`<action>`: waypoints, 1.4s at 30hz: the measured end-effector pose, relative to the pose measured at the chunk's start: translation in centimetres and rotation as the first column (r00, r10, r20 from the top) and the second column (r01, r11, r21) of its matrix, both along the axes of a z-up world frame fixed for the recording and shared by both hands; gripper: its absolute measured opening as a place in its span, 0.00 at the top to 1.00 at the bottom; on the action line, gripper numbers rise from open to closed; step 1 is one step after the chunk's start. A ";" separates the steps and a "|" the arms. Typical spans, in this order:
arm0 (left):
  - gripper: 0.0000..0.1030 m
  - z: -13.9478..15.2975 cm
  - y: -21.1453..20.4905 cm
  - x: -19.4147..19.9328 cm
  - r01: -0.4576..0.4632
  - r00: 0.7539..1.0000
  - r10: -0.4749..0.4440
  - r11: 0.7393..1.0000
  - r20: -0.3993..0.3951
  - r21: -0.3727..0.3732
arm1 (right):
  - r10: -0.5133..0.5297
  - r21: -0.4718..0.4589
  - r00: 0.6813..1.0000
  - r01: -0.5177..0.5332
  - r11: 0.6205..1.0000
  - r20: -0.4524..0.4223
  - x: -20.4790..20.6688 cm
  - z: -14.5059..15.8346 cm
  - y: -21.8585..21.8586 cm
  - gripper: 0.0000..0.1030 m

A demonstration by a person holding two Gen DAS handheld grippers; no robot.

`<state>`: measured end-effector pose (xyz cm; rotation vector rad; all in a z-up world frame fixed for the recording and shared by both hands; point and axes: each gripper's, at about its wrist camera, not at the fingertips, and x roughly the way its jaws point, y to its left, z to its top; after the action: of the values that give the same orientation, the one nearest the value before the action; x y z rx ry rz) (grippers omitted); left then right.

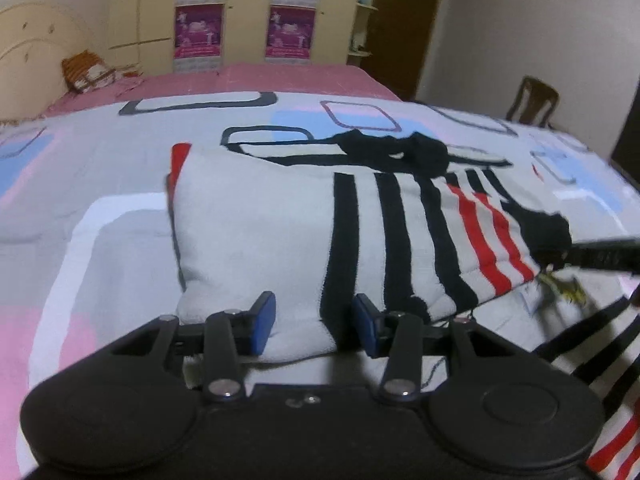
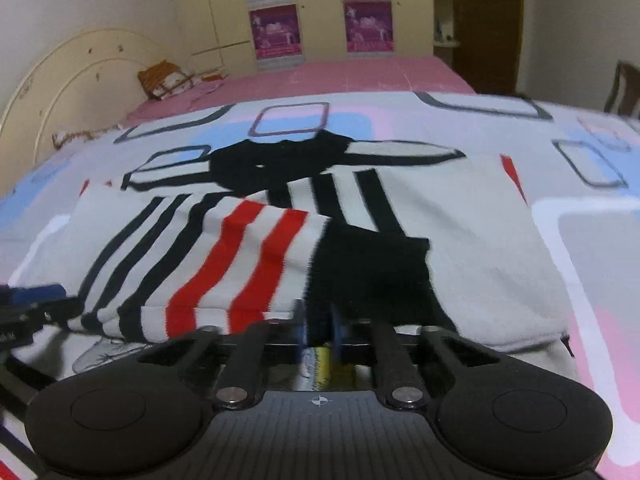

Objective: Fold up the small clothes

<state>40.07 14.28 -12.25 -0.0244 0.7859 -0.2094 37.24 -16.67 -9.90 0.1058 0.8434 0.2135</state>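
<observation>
Blue rubber pads of the left gripper [image 1: 315, 322] stand apart around the fleecy grey hem of the striped shirt [image 1: 280, 224] – no pinch. The right gripper [image 2: 319, 322] nips its dark hem. Beyond, the shirt lies on the patterned quilt [image 1: 100, 240].

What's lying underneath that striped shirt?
The striped shirt lies on a patterned bedspread with pink, blue and grey shapes. Whatever sits directly beneath the fabric is covered.

The shirt [image 1: 256, 216] is soft, matt, slightly fuzzy knit cloth, lying on a smooth printed cloth bedspread [image 1: 80, 240]. The left gripper [image 1: 315, 322] is matt black plastic with shiny metal pins and blue rubbery-looking fingers [image 1: 265, 322].
</observation>
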 end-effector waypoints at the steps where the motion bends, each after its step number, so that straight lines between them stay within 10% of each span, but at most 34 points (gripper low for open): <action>1: 0.56 0.3 -0.1 0.4 0.010 1.000 -0.010 1.000 -0.007 0.000 | -0.007 0.005 1.000 0.007 1.000 0.007 0.2 0.5 -0.1 0.90; 10: 0.51 2.4 3.4 8.7 -0.001 0.995 -0.001 1.000 0.104 0.024 | -0.207 0.088 0.978 0.206 0.975 0.003 5.9 1.6 0.3 0.90; 18: 0.47 0.3 6.7 12.5 0.009 1.000 -0.008 0.998 0.026 -0.060 | -0.314 -0.133 0.949 0.309 0.942 -0.013 7.2 -0.3 0.6 0.88; 21: 0.35 1.1 5.1 11.2 0.020 0.997 -0.016 0.998 0.071 -0.064 | -0.329 -0.065 0.943 0.332 0.941 0.055 6.6 1.4 1.7 0.28; 23: 0.35 1.5 3.0 11.0 0.054 0.996 -0.051 0.998 0.075 -0.042 | -0.251 -0.044 0.964 0.256 0.966 0.092 6.6 2.1 4.3 0.38; 25: 0.35 1.4 1.1 11.2 0.077 0.995 -0.076 0.997 0.067 -0.025 | -0.183 -0.034 0.980 0.186 0.982 0.081 7.2 2.0 7.1 0.68; 33: 0.33 -0.4 3.0 13.0 0.007 1.000 -0.008 0.999 0.011 0.043 | -0.084 -0.061 0.996 0.084 0.995 -0.002 8.8 -0.6 12.6 0.69; 37: 0.32 -0.4 4.5 12.6 -0.006 1.000 0.006 1.000 0.012 0.028 | -0.297 -0.245 0.953 0.301 0.922 0.053 7.7 -1.4 7.4 0.62; 42: 0.36 0.8 3.0 11.9 -0.027 0.998 0.023 0.997 0.053 0.077 | -0.340 -0.154 0.940 0.342 0.927 0.041 7.3 -0.6 4.5 0.54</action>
<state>51.97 17.24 -11.43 0.0444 0.7411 -0.1552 44.52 -12.21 -10.47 0.0996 0.8119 -0.1812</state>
